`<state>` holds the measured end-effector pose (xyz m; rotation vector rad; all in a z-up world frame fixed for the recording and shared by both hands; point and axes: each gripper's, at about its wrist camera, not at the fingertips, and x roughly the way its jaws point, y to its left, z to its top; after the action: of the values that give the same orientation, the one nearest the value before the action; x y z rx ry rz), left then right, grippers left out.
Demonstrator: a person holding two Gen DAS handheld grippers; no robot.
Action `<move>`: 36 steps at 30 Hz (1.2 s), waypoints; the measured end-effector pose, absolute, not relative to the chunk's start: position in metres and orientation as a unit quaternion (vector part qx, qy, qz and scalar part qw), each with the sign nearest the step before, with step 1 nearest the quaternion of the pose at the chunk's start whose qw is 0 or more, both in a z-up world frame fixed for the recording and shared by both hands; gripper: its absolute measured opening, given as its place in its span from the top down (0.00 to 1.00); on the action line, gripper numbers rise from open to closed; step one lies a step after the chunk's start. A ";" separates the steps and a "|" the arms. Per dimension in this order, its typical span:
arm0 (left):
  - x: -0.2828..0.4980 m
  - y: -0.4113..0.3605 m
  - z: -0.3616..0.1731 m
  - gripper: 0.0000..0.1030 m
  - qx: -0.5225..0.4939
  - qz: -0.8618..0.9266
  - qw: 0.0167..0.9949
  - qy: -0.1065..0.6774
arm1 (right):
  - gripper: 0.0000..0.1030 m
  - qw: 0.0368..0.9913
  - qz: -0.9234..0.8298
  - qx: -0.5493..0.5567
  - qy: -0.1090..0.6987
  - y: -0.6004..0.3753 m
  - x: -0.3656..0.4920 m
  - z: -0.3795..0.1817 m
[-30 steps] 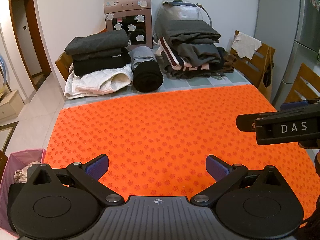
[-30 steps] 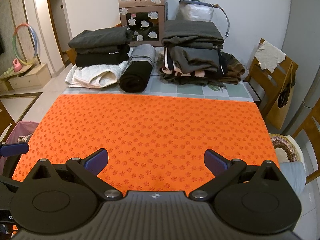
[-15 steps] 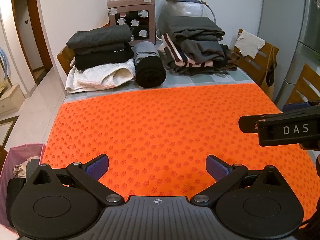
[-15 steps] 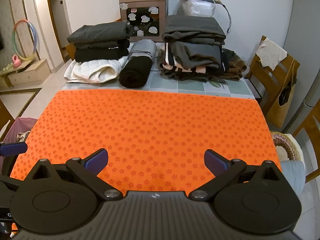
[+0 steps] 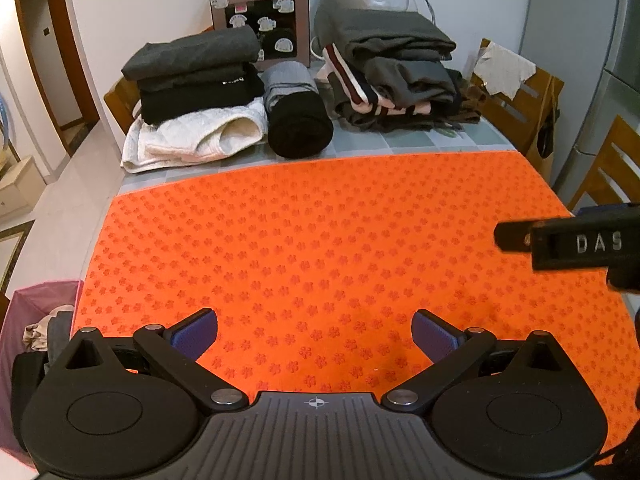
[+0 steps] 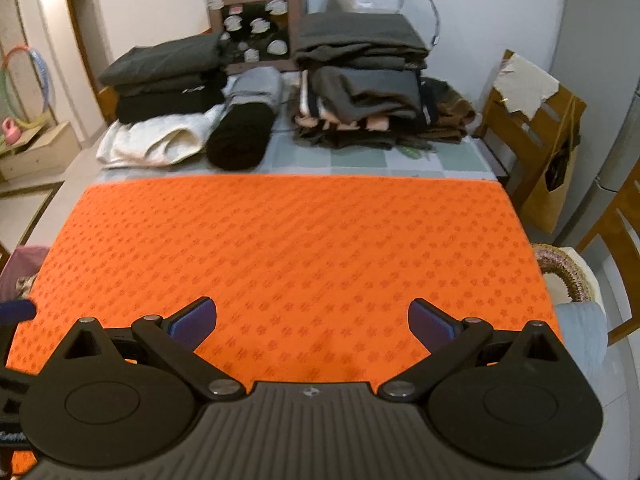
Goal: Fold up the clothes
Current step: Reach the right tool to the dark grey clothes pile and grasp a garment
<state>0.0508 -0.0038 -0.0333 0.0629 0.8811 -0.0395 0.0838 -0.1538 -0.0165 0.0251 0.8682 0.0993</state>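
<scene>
While both grippers hover over an orange mat (image 5: 320, 232), folded clothes wait at the table's far end.

Left gripper (image 5: 314, 330) and right gripper (image 6: 312, 320) each have their blue-padded fingers spread wide and hold nothing. Beyond the mat's far edge, a left stack of dark folded clothes (image 5: 196, 68) sits on a white quilted garment (image 5: 192, 136), long side running left to right. Just beside it lies a rolled black and grey garment (image 5: 296, 116), its long axis pointing toward the viewer. To the right is a taller pile of grey clothes (image 5: 396, 72). A brown box (image 5: 260, 12) stands behind. A pink laundry basket (image 5: 28, 316) sits at the mat's left, wooden chairs (image 5: 520, 108) at right.
</scene>
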 end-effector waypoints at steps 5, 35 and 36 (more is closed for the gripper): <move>0.065 -0.006 -0.039 0.00 0.034 -0.018 0.900 0.434 | 0.00 0.915 0.018 0.015 0.402 -0.172 0.116 -0.022; 0.174 -0.024 -0.076 0.00 0.043 0.012 0.894 0.445 | 0.31 0.945 0.036 -0.031 0.325 -0.263 0.449 -0.102; 0.176 -0.023 -0.077 0.00 0.042 0.012 0.894 0.447 | 0.36 0.944 0.044 -0.024 0.325 -0.264 0.454 -0.104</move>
<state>0.1757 -0.0235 -0.0765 0.0873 0.9261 0.0245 0.4543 -0.2636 -0.1037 -0.0496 0.6634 0.0907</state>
